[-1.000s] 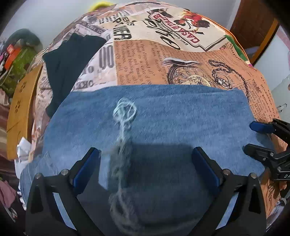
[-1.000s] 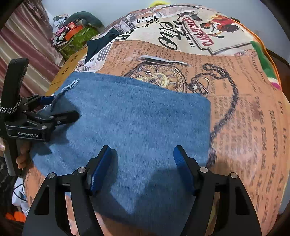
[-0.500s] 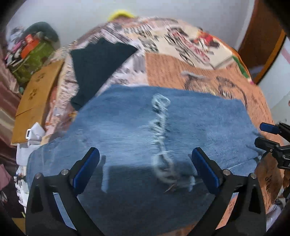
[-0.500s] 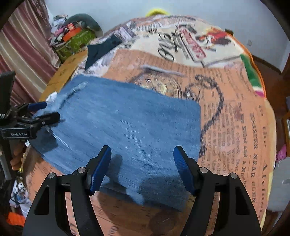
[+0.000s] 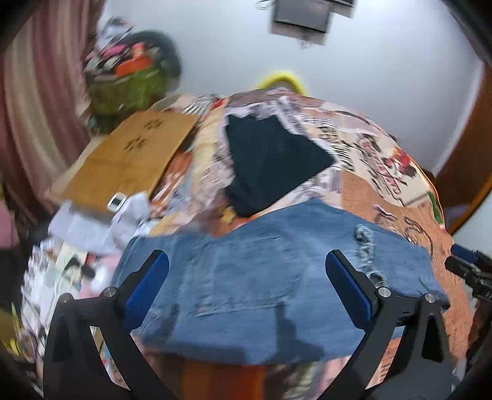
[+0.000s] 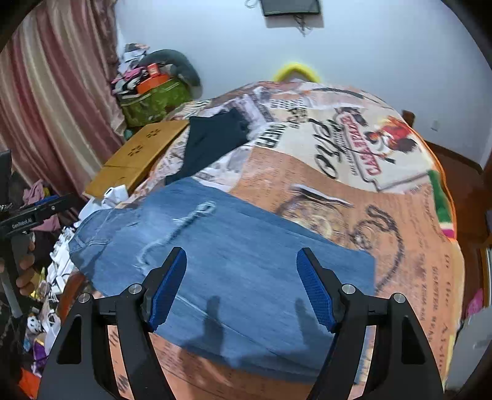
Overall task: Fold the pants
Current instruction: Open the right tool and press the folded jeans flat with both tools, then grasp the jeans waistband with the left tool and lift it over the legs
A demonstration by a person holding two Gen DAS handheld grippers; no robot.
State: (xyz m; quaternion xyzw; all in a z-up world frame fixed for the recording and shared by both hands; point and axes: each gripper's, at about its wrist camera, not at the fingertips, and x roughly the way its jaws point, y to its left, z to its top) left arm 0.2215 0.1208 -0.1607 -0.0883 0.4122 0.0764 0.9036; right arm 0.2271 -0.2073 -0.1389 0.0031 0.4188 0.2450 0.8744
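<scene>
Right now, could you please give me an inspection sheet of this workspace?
Surface: bed under a newspaper-print blanket.
Job's things: folded blue denim pants lying flat, free of both grippers.
Clutter: dark navy folded garment beyond the pants; brown cardboard sheet; green bag; bedside litter.
Grippers: left gripper open, empty; right gripper open, empty.
Cables: nothing seen.
Surroundings: pink striped curtain, white wall, wall-mounted dark screen.

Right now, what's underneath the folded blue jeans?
The folded jeans lie on a printed bedspread with newspaper text and pocket-watch artwork, which shows around them. Beyond them a dark garment lies on the same spread. Whatever sits directly beneath the denim is covered and cannot be seen.
</scene>
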